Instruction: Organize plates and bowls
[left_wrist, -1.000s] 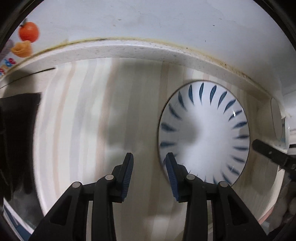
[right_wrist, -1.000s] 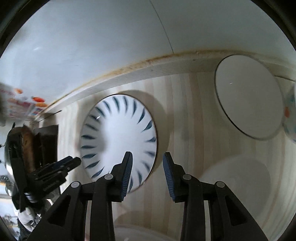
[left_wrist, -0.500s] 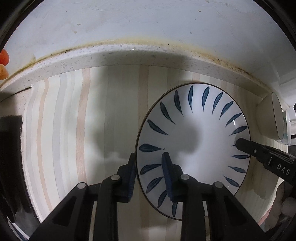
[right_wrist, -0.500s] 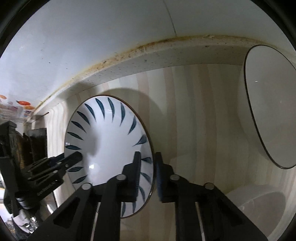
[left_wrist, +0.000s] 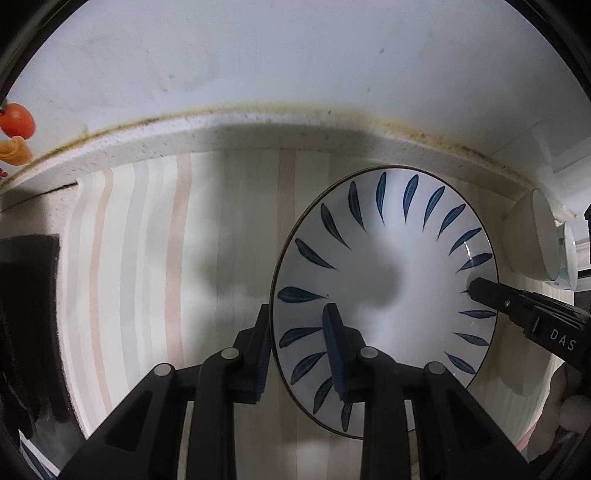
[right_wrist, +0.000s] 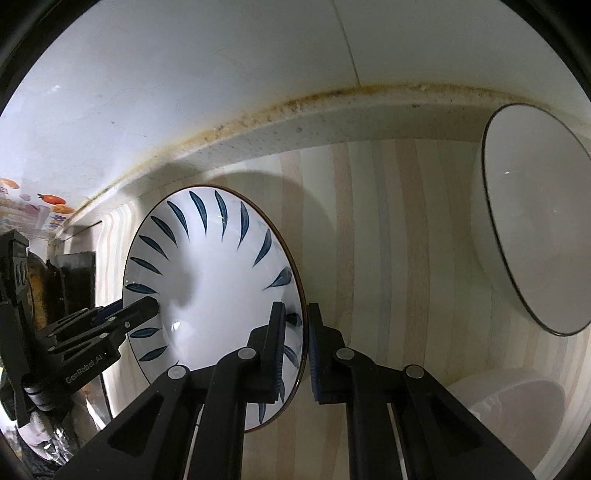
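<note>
A white plate with blue leaf marks (left_wrist: 388, 258) lies on the striped mat; it also shows in the right wrist view (right_wrist: 214, 280). My left gripper (left_wrist: 299, 339) is shut on its left rim, one finger under and one over. My right gripper (right_wrist: 297, 339) is shut on its right rim and shows in the left wrist view (left_wrist: 480, 290). A large white plate with a dark rim (right_wrist: 535, 236) lies to the right. A white bowl (right_wrist: 513, 413) sits at the lower right.
The speckled counter ledge (left_wrist: 258, 136) and white wall run along the back. A white bowl (left_wrist: 532, 236) sits right of the leaf plate. A dark cloth or rack (left_wrist: 26, 314) lies at the left edge. Fruit stickers (left_wrist: 16, 122) mark the wall.
Both grippers moved in from beside the leaf plate and shut on its opposite rims. The plate now looks slightly raised and closer to both cameras.
</note>
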